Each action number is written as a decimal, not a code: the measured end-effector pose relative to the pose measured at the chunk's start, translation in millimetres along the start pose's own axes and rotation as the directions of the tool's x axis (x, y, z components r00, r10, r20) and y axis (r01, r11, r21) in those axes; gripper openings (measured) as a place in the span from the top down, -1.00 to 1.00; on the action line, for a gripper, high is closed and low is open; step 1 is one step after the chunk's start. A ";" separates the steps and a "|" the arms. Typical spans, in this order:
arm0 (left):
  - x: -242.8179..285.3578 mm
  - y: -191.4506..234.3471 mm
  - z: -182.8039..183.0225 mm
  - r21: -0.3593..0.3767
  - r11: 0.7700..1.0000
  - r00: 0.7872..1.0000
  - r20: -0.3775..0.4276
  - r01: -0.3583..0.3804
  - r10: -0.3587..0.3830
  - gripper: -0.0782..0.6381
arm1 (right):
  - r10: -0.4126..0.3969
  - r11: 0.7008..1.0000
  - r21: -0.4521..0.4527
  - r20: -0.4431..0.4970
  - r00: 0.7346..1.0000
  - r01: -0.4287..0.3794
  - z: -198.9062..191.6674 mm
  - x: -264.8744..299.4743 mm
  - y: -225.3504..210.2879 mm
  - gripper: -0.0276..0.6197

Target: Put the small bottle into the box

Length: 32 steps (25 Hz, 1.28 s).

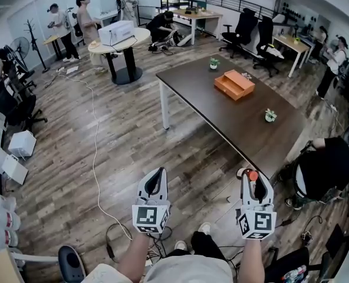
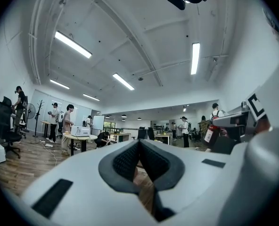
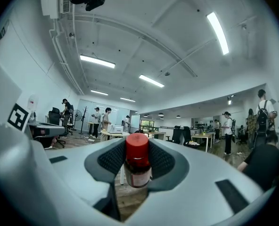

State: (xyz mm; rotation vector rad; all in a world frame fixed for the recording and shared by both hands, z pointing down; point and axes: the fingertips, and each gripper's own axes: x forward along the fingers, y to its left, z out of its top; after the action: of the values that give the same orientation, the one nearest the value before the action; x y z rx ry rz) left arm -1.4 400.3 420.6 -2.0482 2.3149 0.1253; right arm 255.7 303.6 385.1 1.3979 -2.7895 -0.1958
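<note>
A small bottle (image 3: pixel 137 166) with a red cap (image 1: pixel 252 175) and a pale label stands upright between the dark pads of my right gripper (image 3: pixel 137 147), which is shut on it. In the head view my right gripper (image 1: pixel 254 176) is low at the right, over the wooden floor and short of the table's near corner. Level with it, my left gripper (image 1: pixel 157 171) is at the lower middle, and in its own view the left gripper (image 2: pixel 139 145) has its jaws together with nothing between them. The orange box (image 1: pixel 234 84) lies far off on the dark brown table (image 1: pixel 221 119).
Two small potted plants (image 1: pixel 214 63) (image 1: pixel 270 115) stand on the table. A person in black (image 1: pixel 323 168) sits by its near right end. A white cable (image 1: pixel 95 152) runs over the floor at left. A round table (image 1: pixel 118 40) with a white machine and several people stand far back.
</note>
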 end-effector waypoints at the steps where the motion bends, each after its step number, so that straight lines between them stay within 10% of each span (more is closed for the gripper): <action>1: 2.8 0.0 -2.1 0.001 1.000 1.000 -0.002 0.003 -0.003 0.78 | 0.001 1.000 -0.001 -0.002 1.000 -0.001 -1.9 2.1 1.0 0.47; 32: 338.3 -49.4 -54.2 0.036 0.949 0.947 -0.082 0.314 -0.311 0.78 | -0.232 0.965 0.099 -0.102 0.967 0.242 -82.7 203.1 -142.5 0.47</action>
State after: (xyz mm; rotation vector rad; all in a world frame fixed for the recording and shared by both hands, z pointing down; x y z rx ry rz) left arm 7.1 54.9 442.9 -2.3990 1.9720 -0.0226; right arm 253.2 48.2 441.6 1.7192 -2.5922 0.0206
